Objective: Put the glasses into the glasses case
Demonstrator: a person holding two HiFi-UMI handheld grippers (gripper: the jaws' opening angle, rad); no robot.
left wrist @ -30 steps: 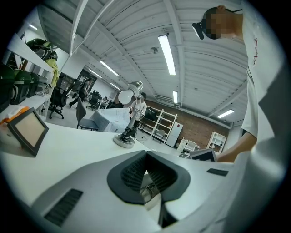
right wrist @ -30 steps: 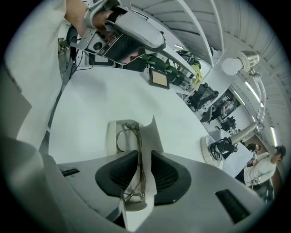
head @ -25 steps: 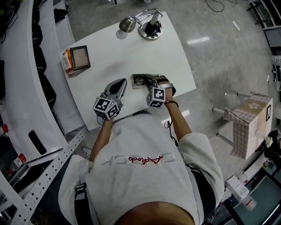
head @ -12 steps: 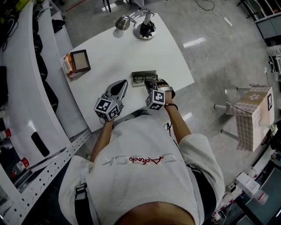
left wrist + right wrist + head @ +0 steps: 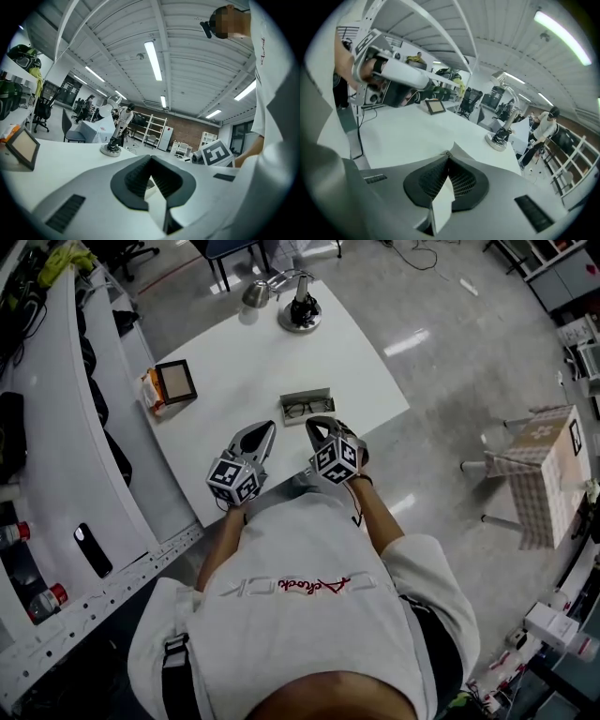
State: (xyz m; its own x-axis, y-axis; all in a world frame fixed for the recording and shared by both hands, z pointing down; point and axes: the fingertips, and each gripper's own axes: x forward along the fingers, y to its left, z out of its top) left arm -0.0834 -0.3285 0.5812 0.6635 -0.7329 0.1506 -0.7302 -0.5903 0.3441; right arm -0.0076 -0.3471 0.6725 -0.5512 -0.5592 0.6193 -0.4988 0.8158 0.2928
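The grey glasses case [image 5: 307, 407] lies open on the white table [image 5: 244, 352], and the dark-rimmed glasses [image 5: 299, 410] rest inside it. My right gripper [image 5: 314, 424] hovers just in front of the case, apart from it, jaws shut with nothing between them. To its left my left gripper [image 5: 263, 431] is also shut and empty, near the table's front edge. In the left gripper view the shut jaws of the left gripper [image 5: 151, 160] hide the case. The right gripper view shows the right gripper [image 5: 448, 154] closed over bare tabletop.
A desk lamp [image 5: 298, 307] stands at the table's far edge. A picture frame [image 5: 175, 381] and an orange packet [image 5: 148, 390] lie at the left. White shelving [image 5: 56, 474] runs along the left. A stool with checked cloth [image 5: 539, 474] stands on the floor at right.
The right gripper has drawn back from over the case toward the person. The glasses stay in the case. The left gripper has barely moved.
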